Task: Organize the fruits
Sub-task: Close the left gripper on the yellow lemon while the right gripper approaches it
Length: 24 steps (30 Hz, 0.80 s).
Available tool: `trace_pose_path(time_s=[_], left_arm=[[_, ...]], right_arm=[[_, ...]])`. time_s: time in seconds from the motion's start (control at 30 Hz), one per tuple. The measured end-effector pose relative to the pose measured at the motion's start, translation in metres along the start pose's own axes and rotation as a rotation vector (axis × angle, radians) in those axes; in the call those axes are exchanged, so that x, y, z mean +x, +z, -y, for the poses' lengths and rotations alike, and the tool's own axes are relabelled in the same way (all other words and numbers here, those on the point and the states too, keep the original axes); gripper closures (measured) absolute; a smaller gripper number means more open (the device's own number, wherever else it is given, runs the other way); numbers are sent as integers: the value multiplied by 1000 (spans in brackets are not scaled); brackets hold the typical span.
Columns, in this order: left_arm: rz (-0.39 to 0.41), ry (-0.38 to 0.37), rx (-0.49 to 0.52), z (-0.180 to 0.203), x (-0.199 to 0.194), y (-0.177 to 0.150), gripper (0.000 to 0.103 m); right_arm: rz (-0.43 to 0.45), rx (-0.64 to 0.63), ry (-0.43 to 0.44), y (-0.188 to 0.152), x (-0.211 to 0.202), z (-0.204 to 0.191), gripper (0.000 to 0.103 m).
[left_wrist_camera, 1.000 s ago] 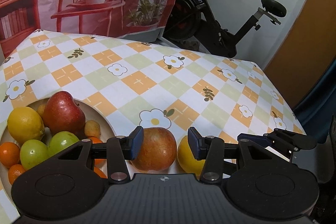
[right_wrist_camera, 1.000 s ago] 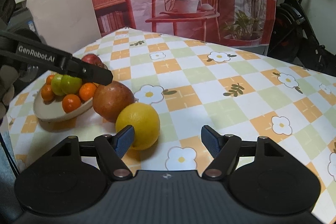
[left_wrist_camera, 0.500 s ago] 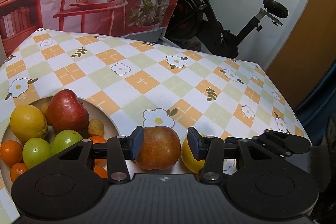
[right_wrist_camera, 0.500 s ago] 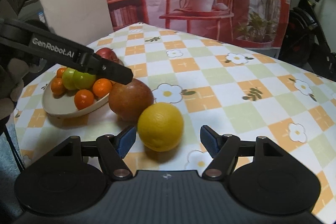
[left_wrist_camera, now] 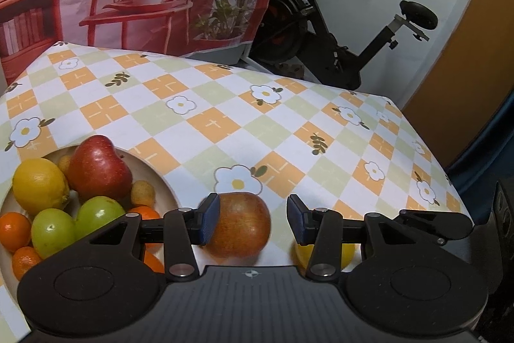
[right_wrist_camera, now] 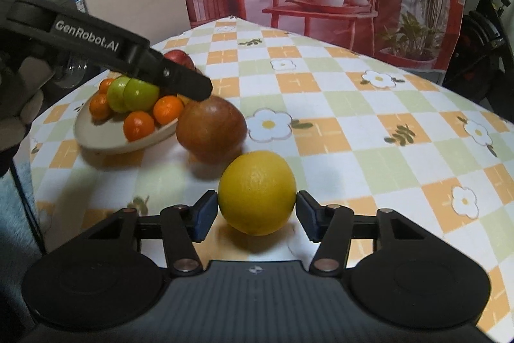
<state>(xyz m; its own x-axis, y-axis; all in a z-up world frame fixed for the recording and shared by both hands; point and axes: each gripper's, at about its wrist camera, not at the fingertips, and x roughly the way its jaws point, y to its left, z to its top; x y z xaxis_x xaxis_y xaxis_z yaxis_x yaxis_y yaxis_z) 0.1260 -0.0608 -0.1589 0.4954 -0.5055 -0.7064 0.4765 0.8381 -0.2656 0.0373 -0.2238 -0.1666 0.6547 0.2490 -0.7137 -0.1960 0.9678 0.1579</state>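
A yellow citrus fruit point(right_wrist_camera: 257, 192) sits on the checked tablecloth between the pads of my right gripper point(right_wrist_camera: 255, 211). Its jaws are closing, and both pads touch the fruit's sides. A russet red apple point(right_wrist_camera: 210, 127) rests on the cloth just behind it, beside the beige fruit bowl point(right_wrist_camera: 106, 137). In the left wrist view that apple point(left_wrist_camera: 239, 224) lies below my left gripper point(left_wrist_camera: 253, 221). That gripper stands open, with a gap at the right pad. The yellow fruit point(left_wrist_camera: 348, 253) peeks out behind the left gripper's right finger.
The bowl point(left_wrist_camera: 160, 179) holds a red apple point(left_wrist_camera: 98, 171), a lemon point(left_wrist_camera: 38, 185), two green fruits and several small oranges. The table's far and right edges drop off toward an exercise bike point(left_wrist_camera: 337, 31). A gloved hand point(right_wrist_camera: 19, 105) holds the left gripper.
My right gripper shifted so the yellow fruit lies between its jaws, and the jaws narrowed onto it. The fruit now sits apart from the apple. The left gripper stayed put.
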Motion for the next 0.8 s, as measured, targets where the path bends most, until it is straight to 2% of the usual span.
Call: trace_pose_path(time_s=[0.23,0.47,0.8], left_arm=[[-30,-87,-14,13,14,0,54],[-100,-180,-55,21,35,1,54],[-196,-263,-134,21,66,0,56]], right_arm=[[-29,3,-46,-6,-14,15,46],[-17,-21,-84,-6,-10,6,46],[-29,-21,-84,-12,-3,7,46]])
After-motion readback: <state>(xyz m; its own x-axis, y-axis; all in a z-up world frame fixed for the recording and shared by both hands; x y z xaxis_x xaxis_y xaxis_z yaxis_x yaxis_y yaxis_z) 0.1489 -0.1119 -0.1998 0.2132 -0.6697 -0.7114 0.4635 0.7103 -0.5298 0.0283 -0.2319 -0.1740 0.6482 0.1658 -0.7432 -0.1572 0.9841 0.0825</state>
